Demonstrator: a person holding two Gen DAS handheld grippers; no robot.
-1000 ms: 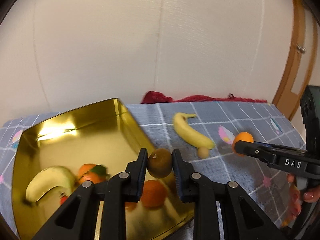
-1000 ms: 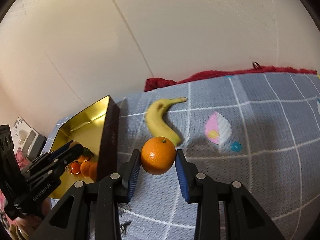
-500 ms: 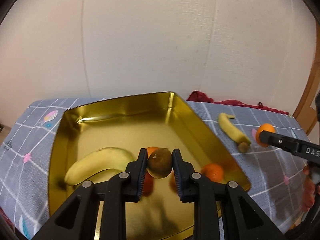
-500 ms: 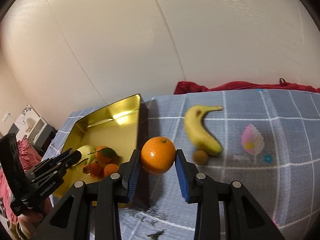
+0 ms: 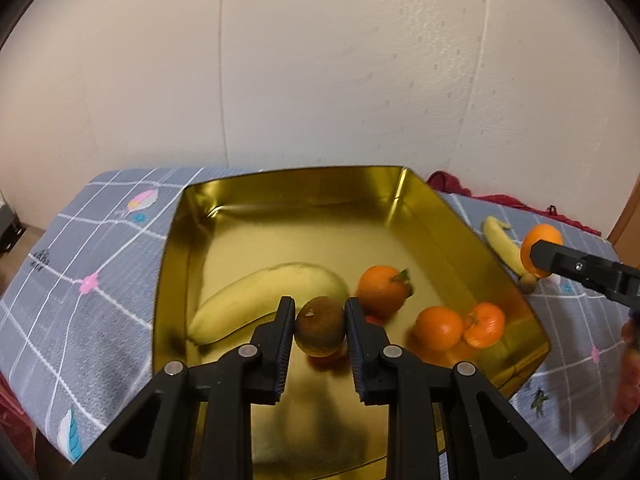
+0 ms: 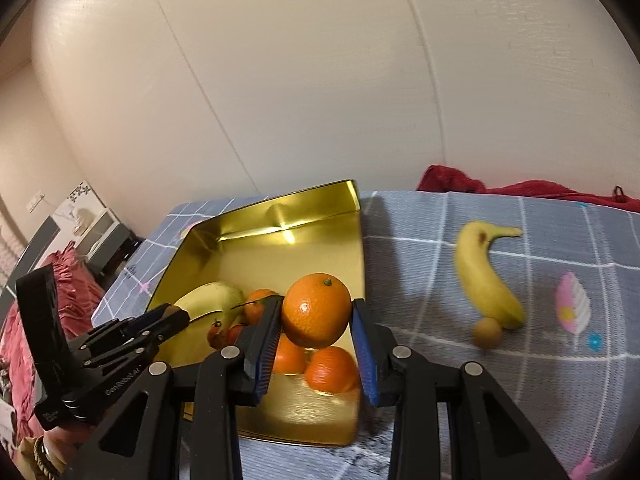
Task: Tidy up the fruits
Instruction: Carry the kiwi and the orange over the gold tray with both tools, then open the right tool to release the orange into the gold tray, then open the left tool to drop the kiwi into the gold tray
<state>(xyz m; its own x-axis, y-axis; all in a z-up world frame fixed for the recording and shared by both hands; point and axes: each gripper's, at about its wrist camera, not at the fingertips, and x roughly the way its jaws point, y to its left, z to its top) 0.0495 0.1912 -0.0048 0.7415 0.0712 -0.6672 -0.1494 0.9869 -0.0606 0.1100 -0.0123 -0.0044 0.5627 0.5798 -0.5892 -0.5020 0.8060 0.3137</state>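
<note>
A gold tin tray (image 5: 280, 188) (image 6: 280, 208) lies on the grey checked cloth. It holds a banana (image 5: 260, 296), several oranges (image 5: 438, 326) and small red fruit. My left gripper (image 5: 320, 326) is shut on a brown kiwi (image 5: 320, 324) above the tray's middle. In the right wrist view my right gripper (image 6: 316, 316) is shut on a big orange (image 6: 316, 310) over the tray's right part; the left gripper (image 6: 176, 316) shows at the left. A second banana (image 6: 486, 280) and a small round tan fruit (image 6: 486, 332) lie on the cloth right of the tray.
A red cloth (image 6: 520, 188) is bunched along the wall behind the table. Beside the table at the left stand a low cabinet (image 6: 100, 232) and red fabric (image 6: 68, 276). A person's hand (image 6: 52, 448) holds the left gripper.
Both grippers moved left with their fruit. The left one now hangs over the tray's middle, and the right one has come from beside the tray to over its right part.
</note>
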